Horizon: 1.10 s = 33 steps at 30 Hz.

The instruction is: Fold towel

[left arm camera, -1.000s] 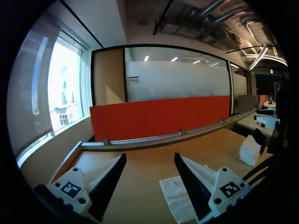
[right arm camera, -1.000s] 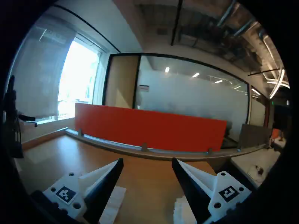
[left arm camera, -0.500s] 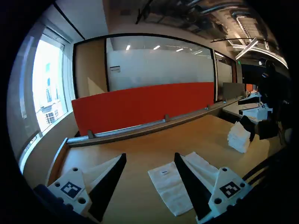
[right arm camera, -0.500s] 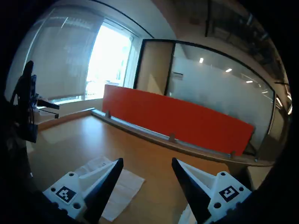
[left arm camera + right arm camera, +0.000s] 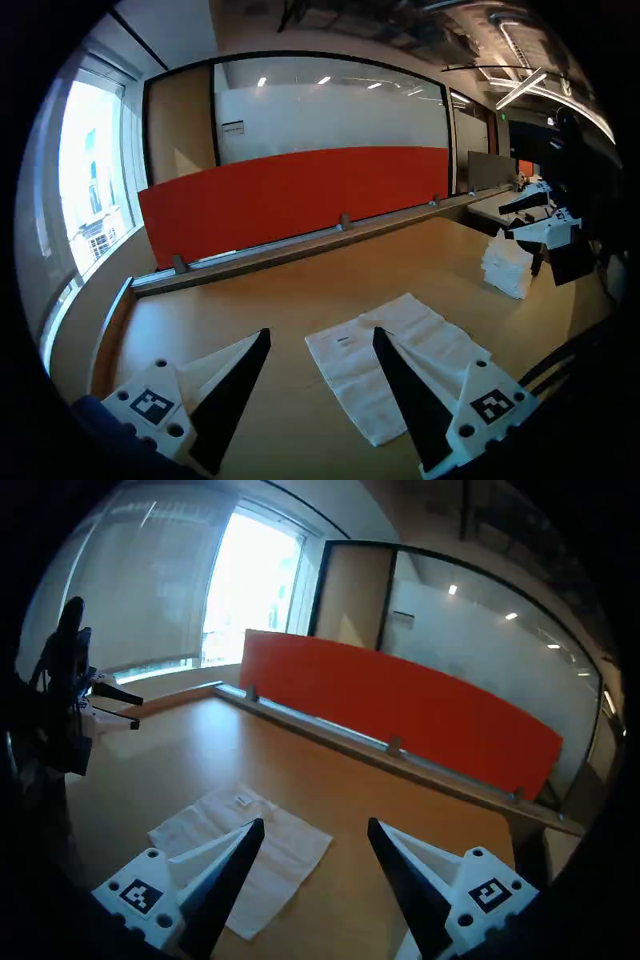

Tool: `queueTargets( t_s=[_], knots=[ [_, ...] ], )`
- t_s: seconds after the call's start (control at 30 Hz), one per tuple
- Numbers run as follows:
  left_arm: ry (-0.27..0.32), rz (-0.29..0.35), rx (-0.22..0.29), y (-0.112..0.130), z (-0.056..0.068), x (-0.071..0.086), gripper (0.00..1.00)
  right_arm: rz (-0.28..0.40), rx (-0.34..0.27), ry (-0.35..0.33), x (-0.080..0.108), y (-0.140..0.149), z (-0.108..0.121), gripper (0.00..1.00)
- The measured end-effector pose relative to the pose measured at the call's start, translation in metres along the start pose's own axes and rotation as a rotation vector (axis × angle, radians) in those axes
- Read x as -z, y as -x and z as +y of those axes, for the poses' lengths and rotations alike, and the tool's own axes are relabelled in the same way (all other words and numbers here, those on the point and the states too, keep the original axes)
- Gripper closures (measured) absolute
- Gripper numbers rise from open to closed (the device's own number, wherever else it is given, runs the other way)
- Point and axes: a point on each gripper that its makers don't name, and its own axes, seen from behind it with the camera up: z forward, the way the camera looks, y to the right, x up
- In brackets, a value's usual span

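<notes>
White towel (image 5: 352,374) spread flat on wooden counter (image 5: 320,276), left gripper (image 5: 320,331) and right gripper (image 5: 314,822) just above it, jaws of all 2 wide open, holding nothing

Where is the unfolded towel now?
Left gripper view: the towel lies flat on the table, ahead of the left tool, with the stacked towels farther right.
</notes>
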Motion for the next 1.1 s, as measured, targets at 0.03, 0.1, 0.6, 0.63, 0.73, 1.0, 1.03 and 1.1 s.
queueTargets(
  t_s=[0.03,0.1,0.6,0.63,0.73,1.0,1.03,1.1],
  knots=[
    [0.004,-0.008,0.001,0.006,0.002,-0.002,0.05,-0.006,-0.001,-0.002,-0.002,0.005,-0.002,0.00],
    [0.012,-0.022,0.001,0.016,0.005,-0.005,0.05,-0.018,-0.004,-0.007,-0.006,0.014,-0.005,0.00],
    [0.065,-0.117,-0.010,0.085,0.029,-0.026,0.05,-0.108,-0.004,-0.058,-0.030,0.084,-0.037,0.00],
    [0.070,-0.126,-0.013,0.090,0.031,-0.027,0.05,-0.118,-0.001,-0.061,-0.031,0.090,-0.039,0.00],
    [0.086,-0.154,-0.020,0.104,0.035,-0.030,0.05,-0.143,0.010,-0.073,-0.035,0.103,-0.045,0.00],
    [0.147,-0.227,-0.035,0.137,0.050,-0.035,0.05,-0.189,0.040,-0.105,-0.043,0.133,-0.058,0.00],
    [0.154,-0.236,-0.038,0.141,0.052,-0.036,0.05,-0.195,0.043,-0.109,-0.044,0.137,-0.060,0.00],
    [0.165,-0.251,-0.042,0.149,0.055,-0.037,0.05,-0.208,0.048,-0.116,-0.046,0.145,-0.064,0.00]
  ],
)
